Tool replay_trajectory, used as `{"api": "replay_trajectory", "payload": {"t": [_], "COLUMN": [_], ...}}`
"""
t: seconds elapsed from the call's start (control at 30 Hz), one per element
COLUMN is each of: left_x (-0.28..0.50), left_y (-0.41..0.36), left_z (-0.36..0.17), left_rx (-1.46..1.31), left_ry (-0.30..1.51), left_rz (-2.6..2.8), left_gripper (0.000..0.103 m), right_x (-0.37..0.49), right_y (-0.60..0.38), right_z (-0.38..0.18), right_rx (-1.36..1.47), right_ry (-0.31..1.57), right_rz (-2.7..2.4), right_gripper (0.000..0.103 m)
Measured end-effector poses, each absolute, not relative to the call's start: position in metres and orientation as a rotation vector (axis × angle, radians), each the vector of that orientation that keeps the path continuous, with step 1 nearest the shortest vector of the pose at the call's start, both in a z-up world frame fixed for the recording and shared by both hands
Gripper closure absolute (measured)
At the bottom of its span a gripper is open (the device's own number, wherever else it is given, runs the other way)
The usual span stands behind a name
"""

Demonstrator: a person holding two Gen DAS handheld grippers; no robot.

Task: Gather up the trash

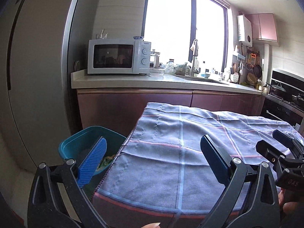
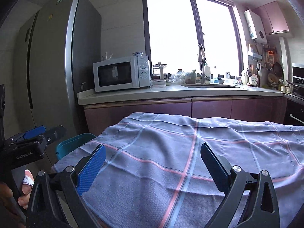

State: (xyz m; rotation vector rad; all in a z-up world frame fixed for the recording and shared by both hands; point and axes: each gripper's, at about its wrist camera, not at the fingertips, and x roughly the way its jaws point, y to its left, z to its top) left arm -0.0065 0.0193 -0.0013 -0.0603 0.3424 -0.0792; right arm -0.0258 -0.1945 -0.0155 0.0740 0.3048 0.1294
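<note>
A teal bin (image 1: pixel 76 146) stands on the floor left of the table, with scraps of trash (image 1: pixel 107 160) inside; its rim also shows in the right wrist view (image 2: pixel 72 146). The table carries a grey-blue checked cloth (image 1: pixel 180 152), also in the right wrist view (image 2: pixel 190 161), with nothing on it. My left gripper (image 1: pixel 152 152) is open and empty above the cloth's left edge, its left finger over the bin. My right gripper (image 2: pixel 152 161) is open and empty above the cloth. Each gripper shows at the side of the other's view (image 1: pixel 281 148) (image 2: pixel 38 133).
A tall grey fridge (image 2: pixel 57 66) stands at the left. Behind the table a counter (image 1: pixel 133 79) holds a white microwave (image 1: pixel 117 57), a sink with tap (image 1: pixel 195 57) and cluttered dishes. A stove with pots (image 1: pixel 285 93) is at the right.
</note>
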Motion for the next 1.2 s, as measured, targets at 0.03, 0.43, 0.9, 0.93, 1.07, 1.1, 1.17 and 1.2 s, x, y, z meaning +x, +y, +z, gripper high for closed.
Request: {"api": "replay_trajectory", "payload": {"t": [0.03,0.43,0.9,0.93,1.07,1.1,1.17,1.2], "left_x": [-0.01,-0.031,-0.033,-0.033,-0.034,-0.034,-0.034,-0.034], "left_y": [0.016,0.003,0.002,0.002,0.002,0.001,0.0,0.001], "left_z": [-0.001,-0.006,-0.003,-0.004,-0.005,-0.005,-0.006,-0.005], "left_rx": [-0.057,-0.03,-0.032,-0.032,-0.034,-0.033,-0.032,-0.033], "left_ry": [0.339,0.341,0.349,0.349,0.349,0.35,0.35,0.349], "left_rz": [-0.08,-0.078,-0.073,-0.072,-0.07,-0.07,-0.07,-0.071], "left_gripper": [0.006,0.006,0.006,0.006,0.006,0.006,0.006,0.006], "right_x": [-0.028,-0.047,-0.058,-0.058,-0.059,-0.059,-0.059,-0.059], "right_y": [-0.196,-0.211,-0.212,-0.212,-0.213,-0.213,-0.214,-0.214], "right_z": [-0.016,-0.019,-0.021,-0.021,-0.022,-0.022,-0.022,-0.022], "right_rx": [0.075,0.116,0.1,0.1,0.104,0.104,0.104,0.103], "right_ry": [0.307,0.307,0.301,0.305,0.31,0.312,0.313,0.311], "right_rz": [0.127,0.093,0.104,0.103,0.101,0.099,0.095,0.091], "right_gripper": [0.007,0.007,0.007,0.007,0.007,0.007,0.007,0.007]}}
